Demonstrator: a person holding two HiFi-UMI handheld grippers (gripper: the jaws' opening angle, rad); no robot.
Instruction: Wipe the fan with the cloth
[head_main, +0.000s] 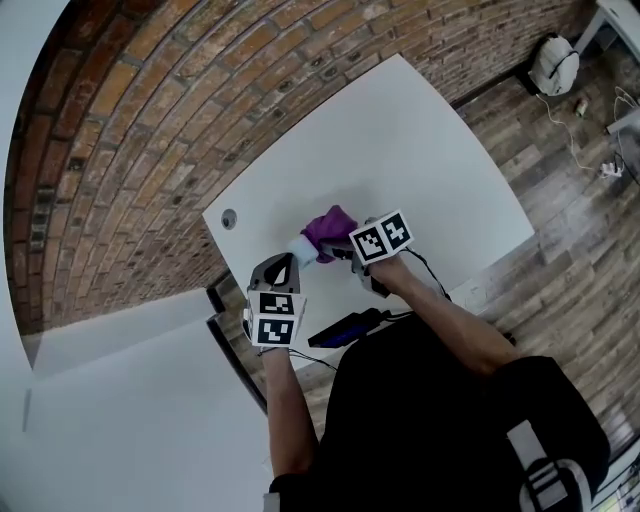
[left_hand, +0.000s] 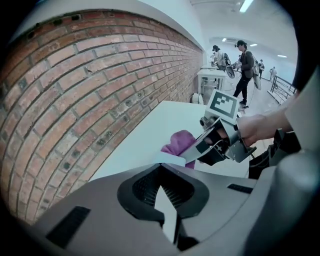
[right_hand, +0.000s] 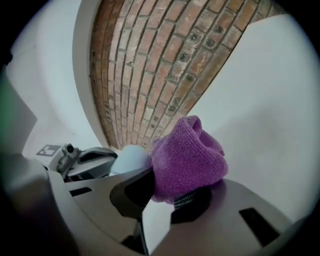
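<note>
With the right gripper (right_hand: 167, 192) pinching the cloth (right_hand: 187, 155) and the left gripper (left_hand: 163, 176) seemingly clamped on the fan (left_hand: 172, 159), hard wiping could twist the fan loose.

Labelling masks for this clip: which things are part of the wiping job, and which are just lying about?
Job: fan, purple cloth, left tool, right tool, table.
Lying about: white bag, floor cable, people behind.

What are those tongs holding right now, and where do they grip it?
Right tongs pinch the purple cloth by its bunched lower end. Left tongs seem to grip the pale blue fan; by which part, unclear.
</note>
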